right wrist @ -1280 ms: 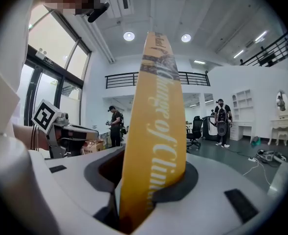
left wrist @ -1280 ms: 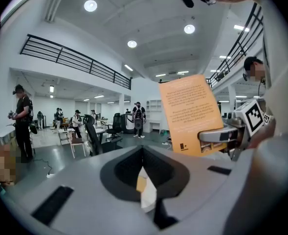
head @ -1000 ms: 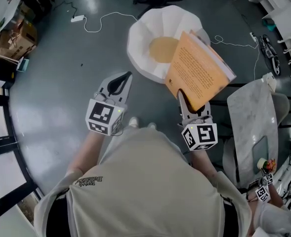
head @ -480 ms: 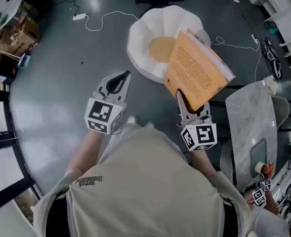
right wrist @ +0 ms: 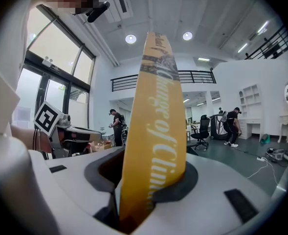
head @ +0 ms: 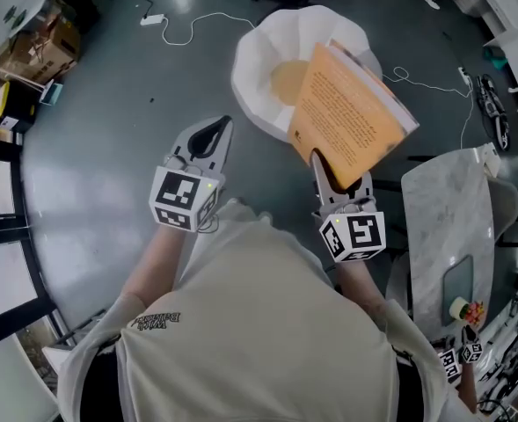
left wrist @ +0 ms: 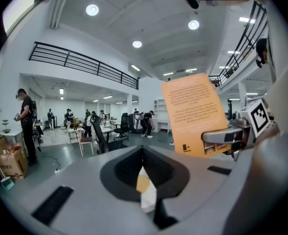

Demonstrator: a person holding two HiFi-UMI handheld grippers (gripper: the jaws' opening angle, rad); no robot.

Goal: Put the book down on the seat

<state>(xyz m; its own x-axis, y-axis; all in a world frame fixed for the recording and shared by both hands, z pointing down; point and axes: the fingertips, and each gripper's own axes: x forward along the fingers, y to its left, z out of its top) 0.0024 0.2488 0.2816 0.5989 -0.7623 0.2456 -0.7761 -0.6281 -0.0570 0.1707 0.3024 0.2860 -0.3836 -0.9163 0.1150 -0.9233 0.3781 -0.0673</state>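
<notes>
An orange paperback book [head: 351, 117] is held up at a tilt, overlapping the right side of the white petal-shaped seat [head: 259, 60] with its tan cushion [head: 285, 82]. My right gripper [head: 331, 176] is shut on the book's lower edge. In the right gripper view the yellow spine [right wrist: 156, 121] stands upright between the jaws of that gripper [right wrist: 151, 182]. My left gripper [head: 224, 128] hovers left of the book, short of the seat, shut and holding nothing. From the left gripper [left wrist: 144, 153] view the book's back cover [left wrist: 195, 114] shows at the right.
A marble tabletop [head: 443, 227] lies at the right, close to my right arm. A white cable [head: 197, 25] runs over the grey floor behind the seat. Cardboard boxes [head: 39, 47] sit at the upper left. People and office chairs [left wrist: 102, 133] stand far off in the hall.
The book and both grippers have drifted slightly forward toward the seat. The right gripper's hold on the book is unchanged.
</notes>
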